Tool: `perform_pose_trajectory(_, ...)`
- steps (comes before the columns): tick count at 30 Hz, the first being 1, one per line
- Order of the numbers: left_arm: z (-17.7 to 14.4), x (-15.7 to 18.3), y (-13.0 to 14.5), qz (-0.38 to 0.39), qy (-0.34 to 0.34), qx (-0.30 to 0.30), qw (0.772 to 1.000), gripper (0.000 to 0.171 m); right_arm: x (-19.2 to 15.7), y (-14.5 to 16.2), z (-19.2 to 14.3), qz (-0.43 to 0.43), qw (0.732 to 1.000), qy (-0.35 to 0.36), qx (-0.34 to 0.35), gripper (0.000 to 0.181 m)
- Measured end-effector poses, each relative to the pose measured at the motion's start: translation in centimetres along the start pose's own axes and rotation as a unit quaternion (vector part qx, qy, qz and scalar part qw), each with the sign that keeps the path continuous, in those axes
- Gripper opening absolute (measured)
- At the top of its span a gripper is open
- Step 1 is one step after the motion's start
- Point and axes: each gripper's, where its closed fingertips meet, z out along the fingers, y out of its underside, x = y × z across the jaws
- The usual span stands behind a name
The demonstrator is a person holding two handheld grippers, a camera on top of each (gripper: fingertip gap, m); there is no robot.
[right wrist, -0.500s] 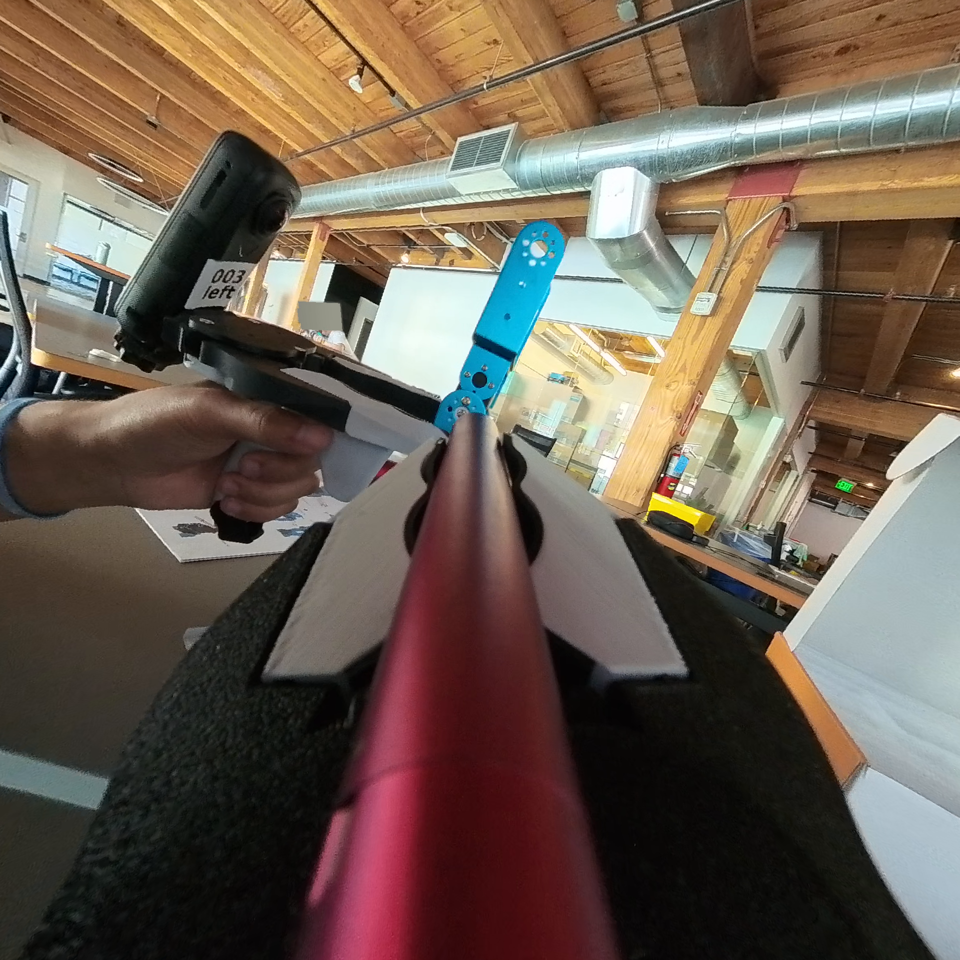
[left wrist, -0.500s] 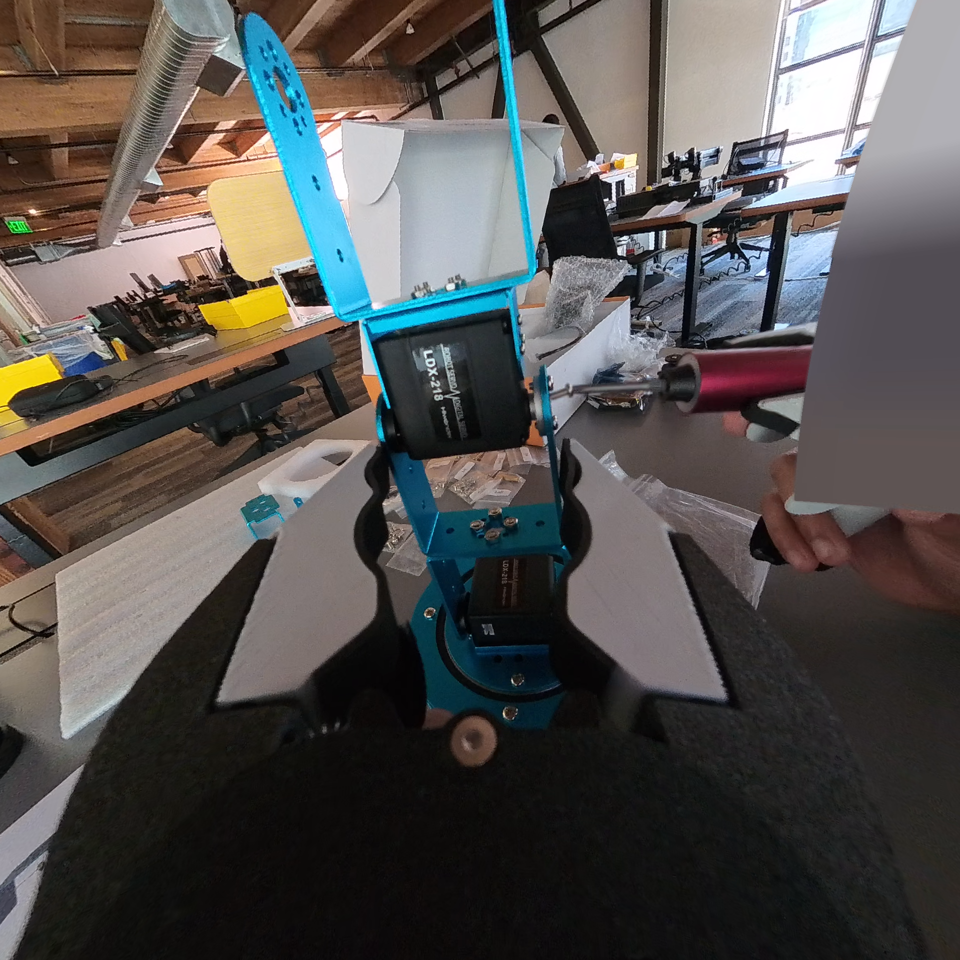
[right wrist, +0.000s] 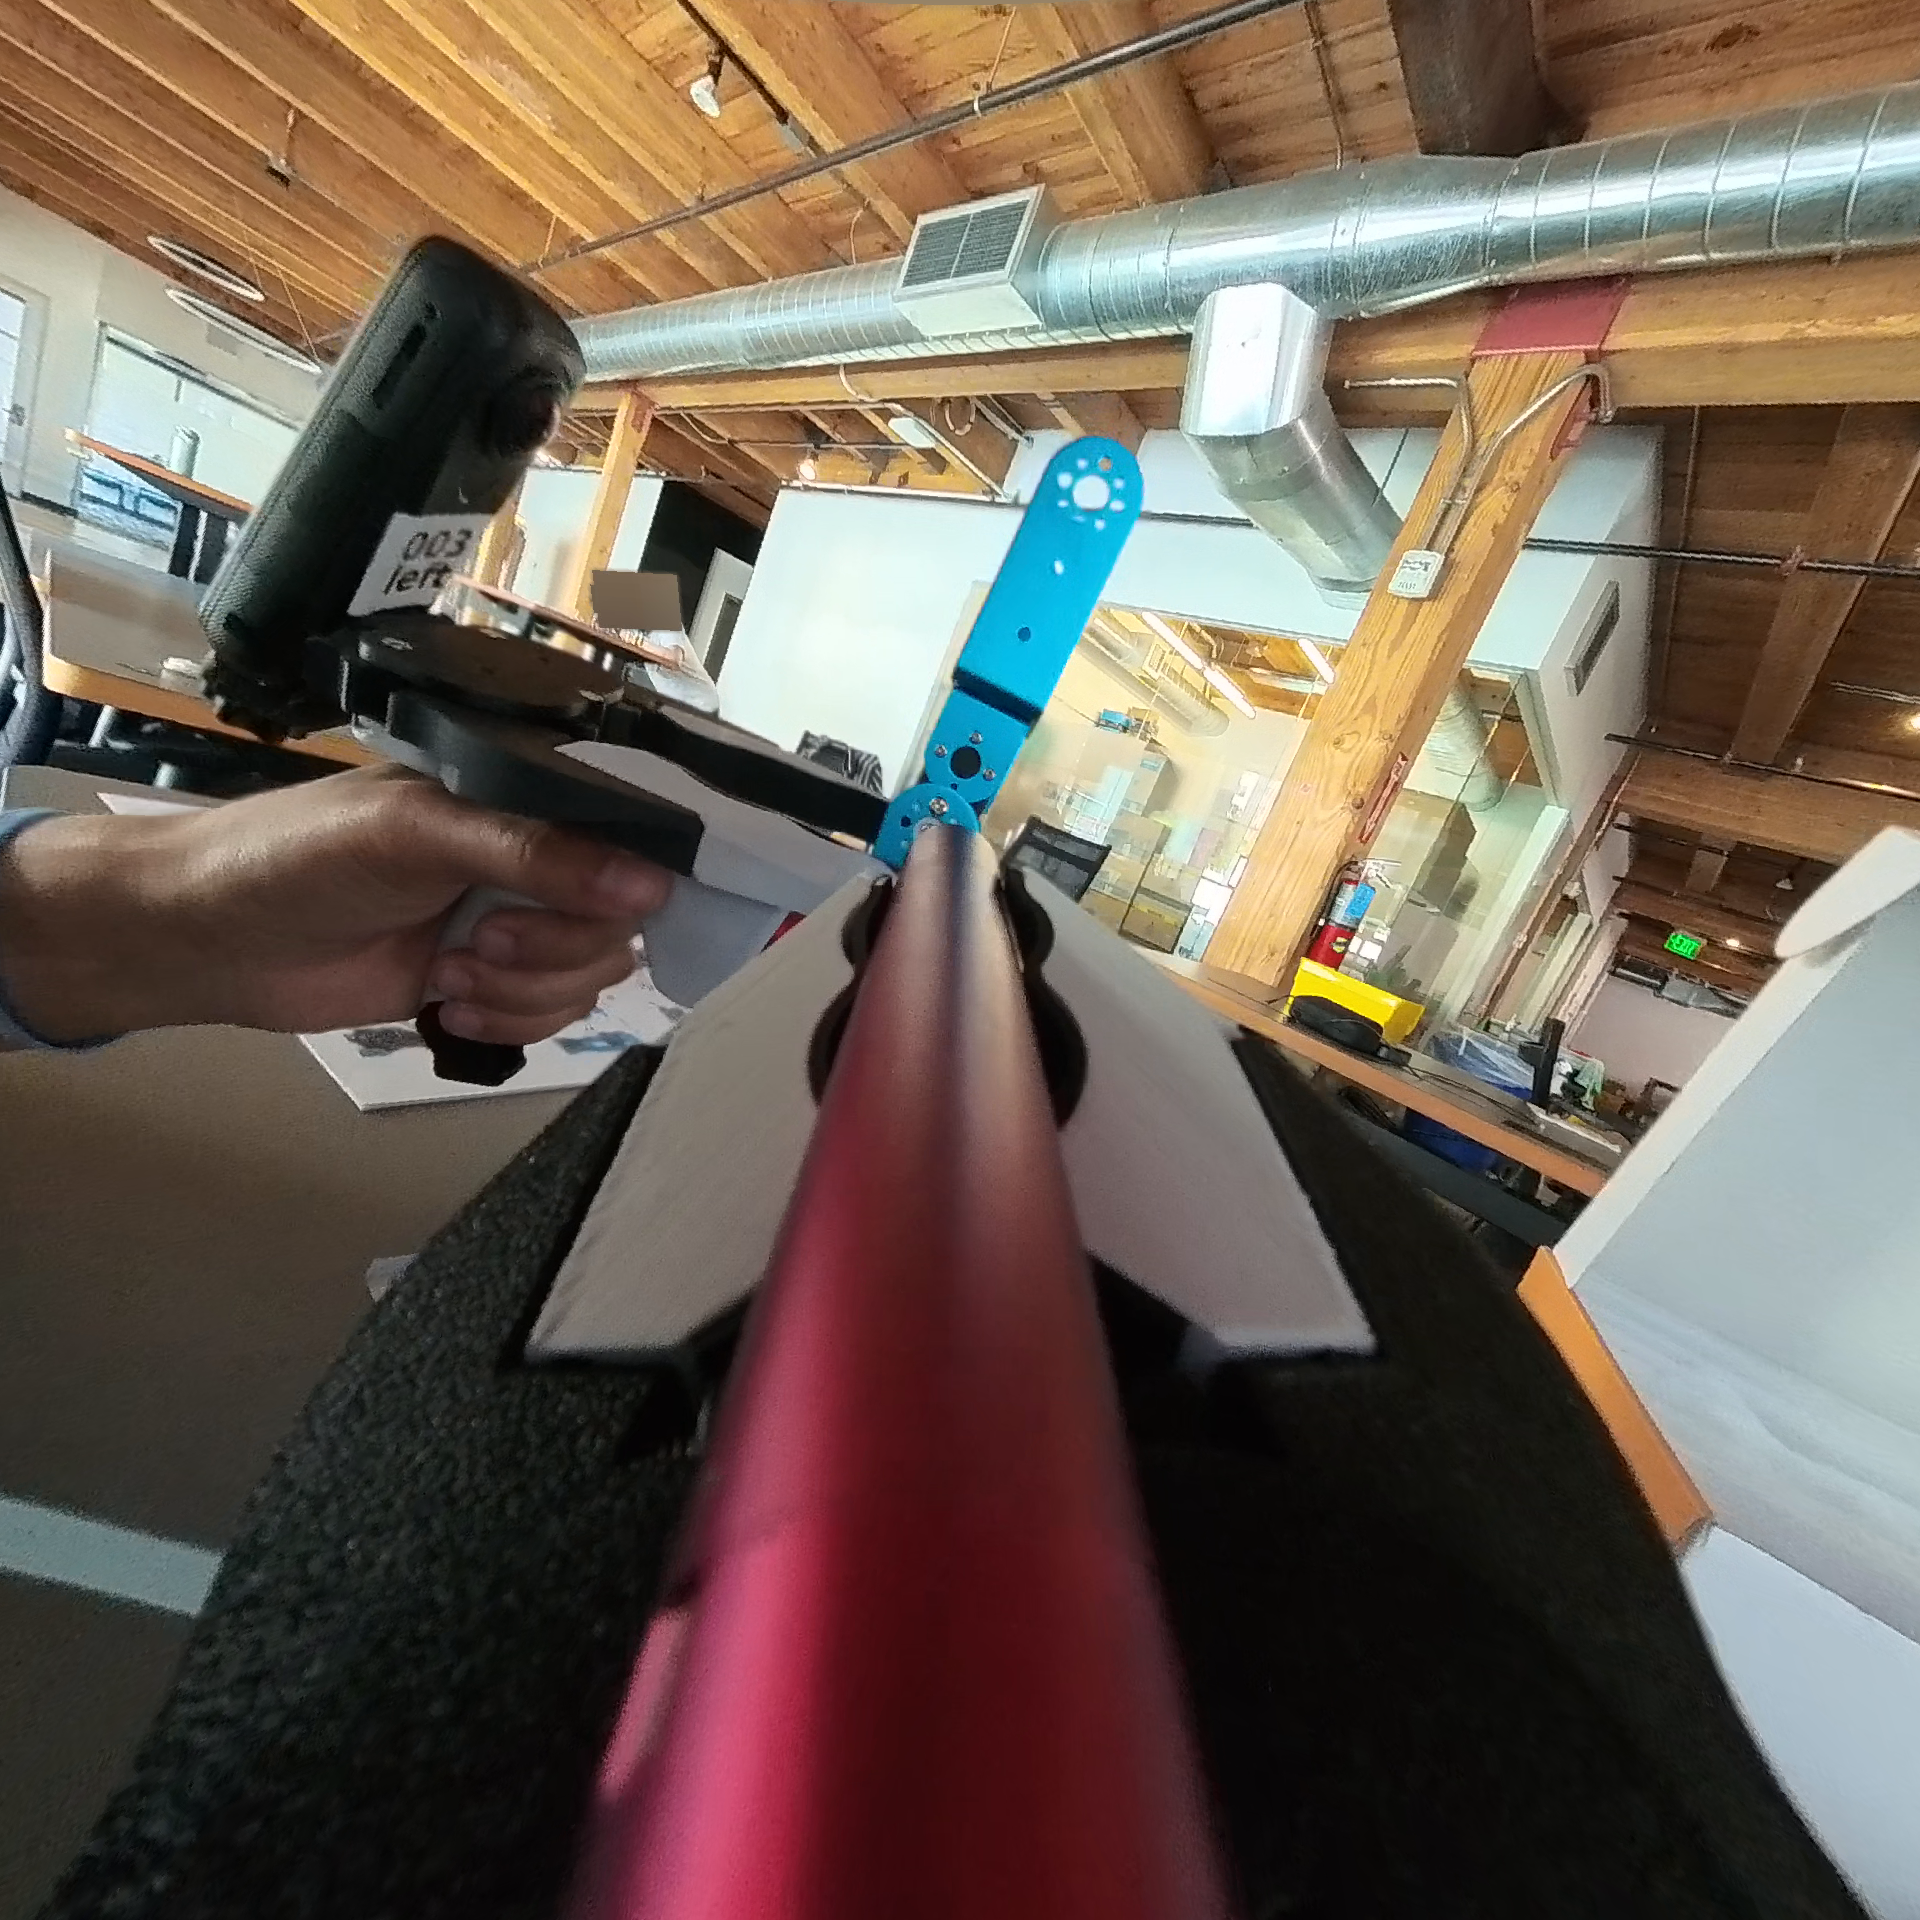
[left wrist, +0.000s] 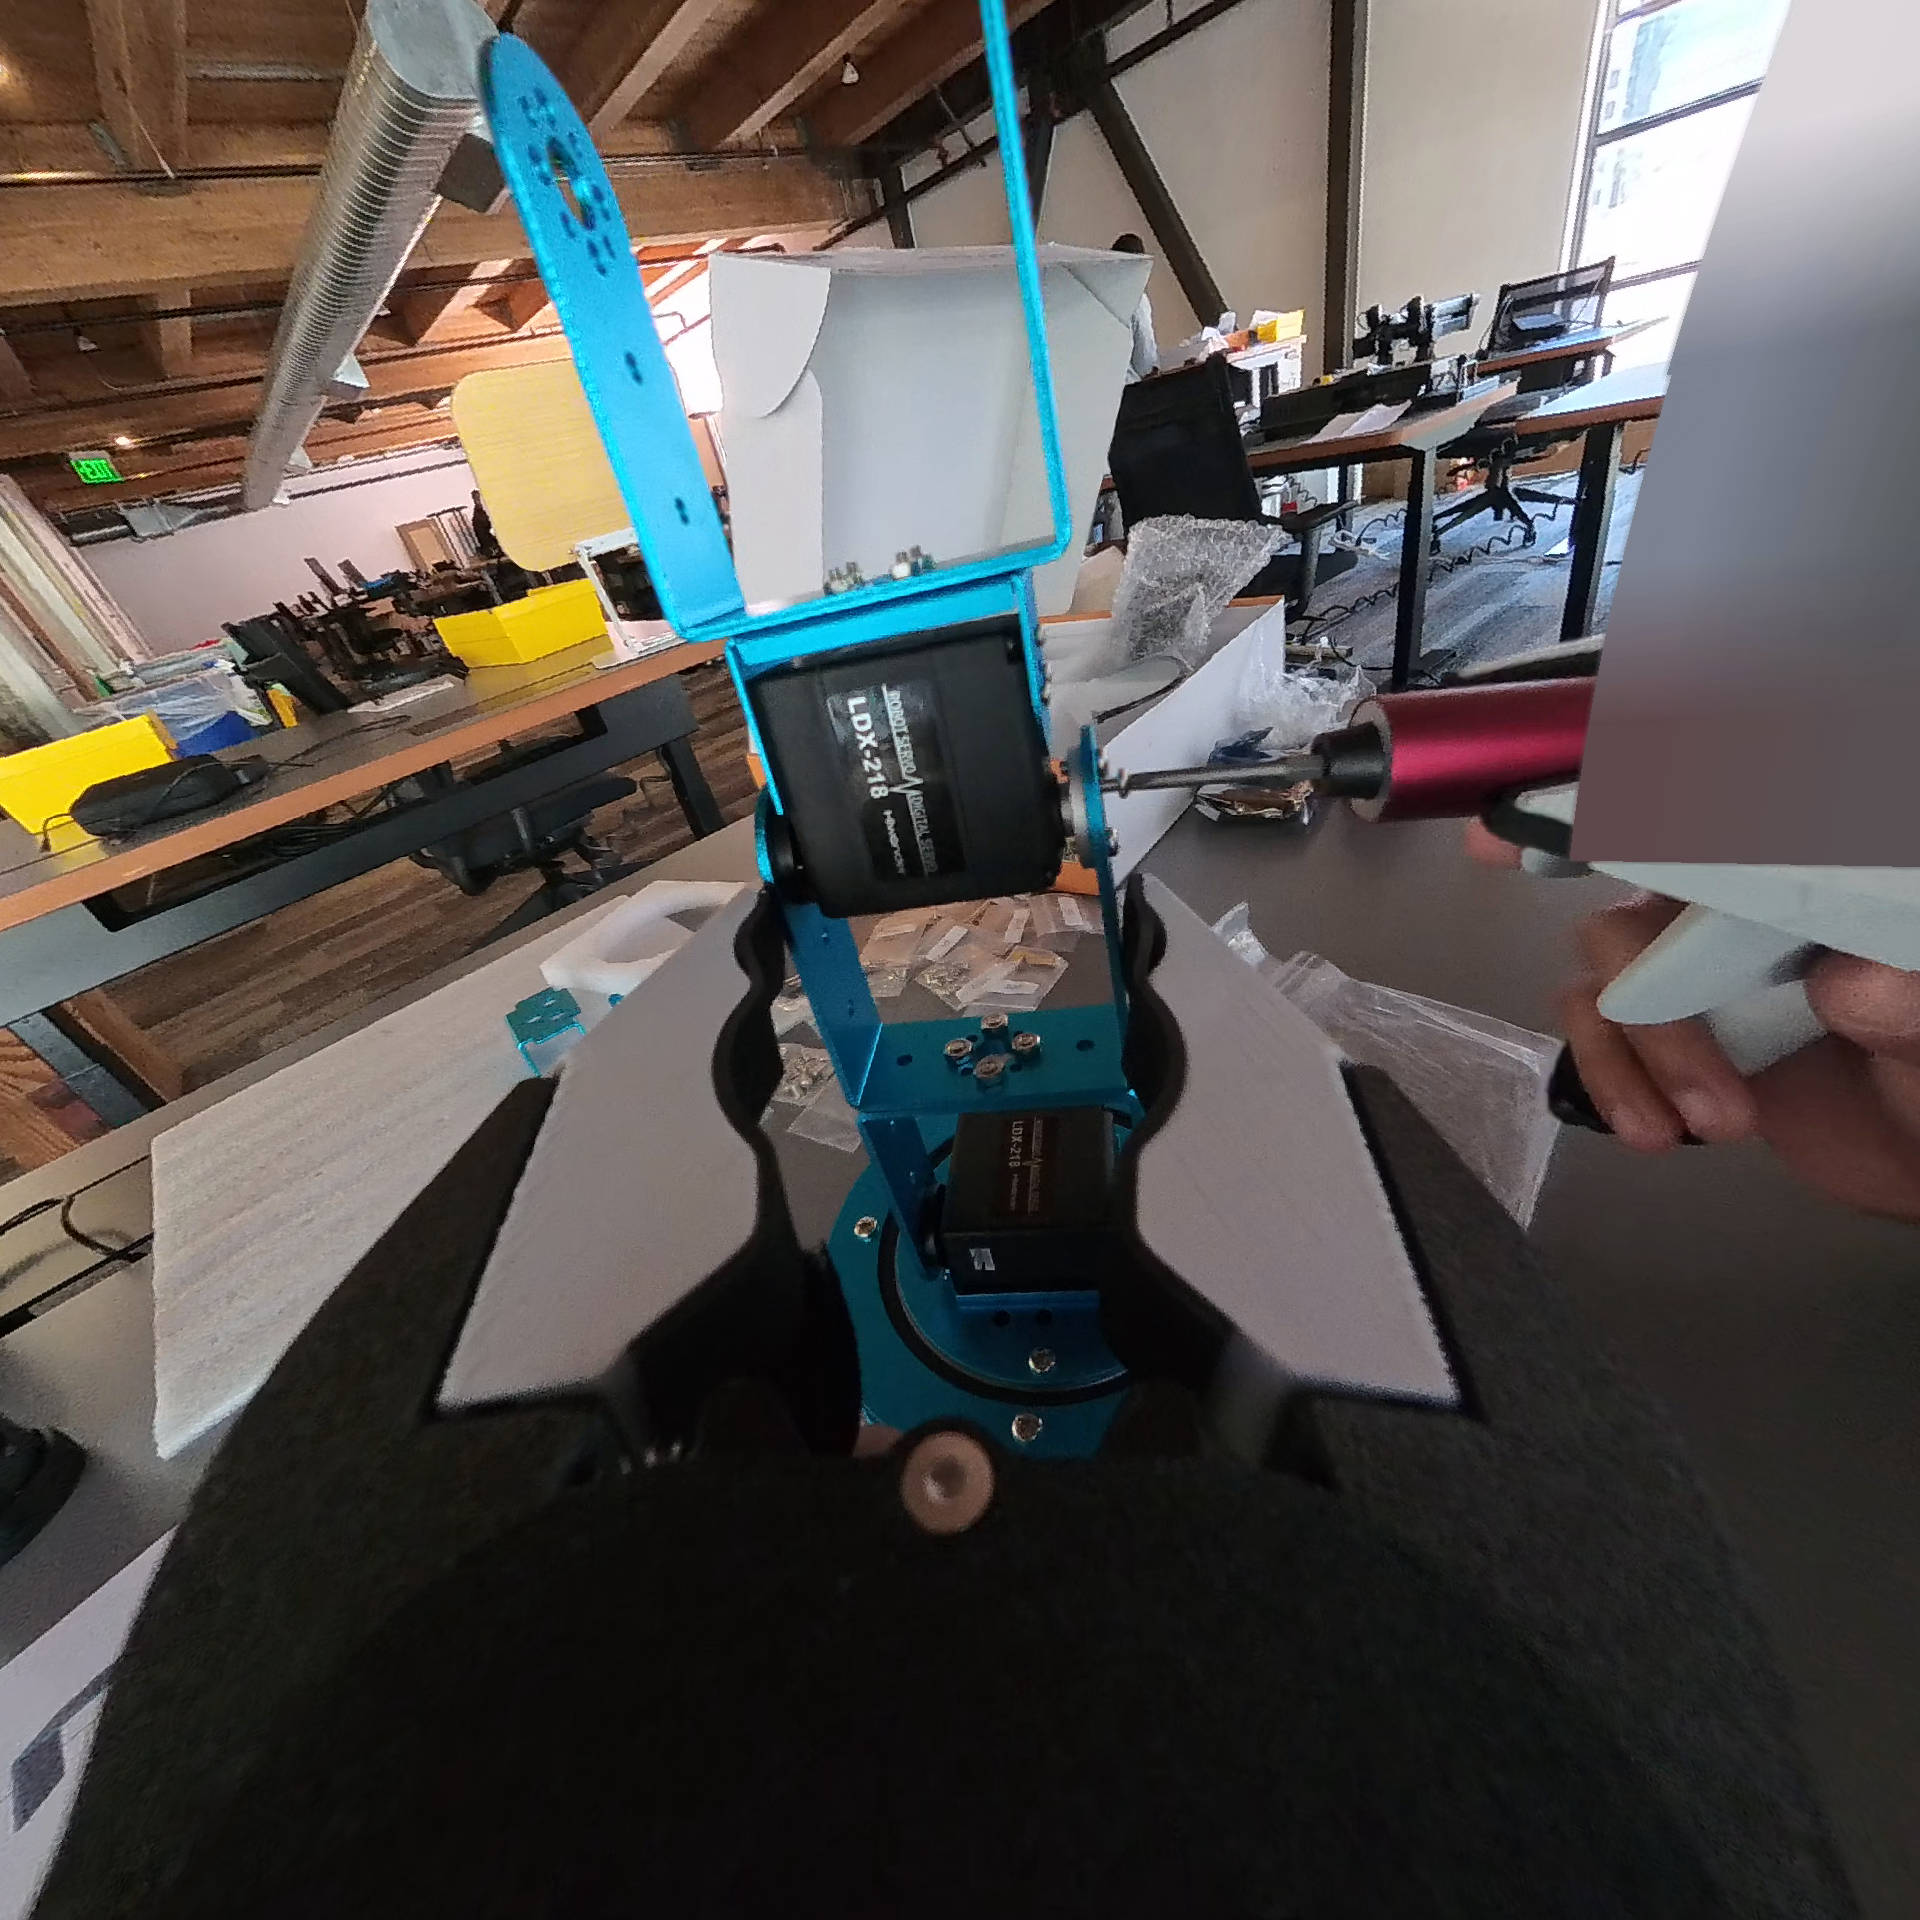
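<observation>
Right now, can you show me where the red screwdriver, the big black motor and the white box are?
red screwdriver (left wrist: 1475, 743): left wrist view, on its red handle.
big black motor (left wrist: 894, 769): left wrist view, on its black front face.
white box (left wrist: 894, 416): left wrist view, on its raised lid.

Blue bracket (left wrist: 831, 997), black servo (left wrist: 894, 769), red screwdriver (right wrist: 914, 1351), yellow bin (left wrist: 525, 636).

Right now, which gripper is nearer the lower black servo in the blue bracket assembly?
Left. The left gripper straddles the assembly with the lower black servo between its fingers; the right gripper holds the red screwdriver off to the side, higher up.
</observation>
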Motion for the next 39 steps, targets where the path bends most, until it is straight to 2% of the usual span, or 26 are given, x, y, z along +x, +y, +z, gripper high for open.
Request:
perform_pose_trajectory(10, 0.00, 0.01, -0.01, -0.006, 0.000, 0.005, 1.000, 0.065, 0.28, 0.31, -0.02, 0.036, 0.999, -0.013, -0.005, 0.021)
perform_pose_trajectory(39, -0.07, 0.08, -0.03, -0.006, -0.004, 0.010, 1.000, 0.065, 0.28, 0.34, 0.09, 0.034, 0.999, -0.020, -0.005, 0.021)
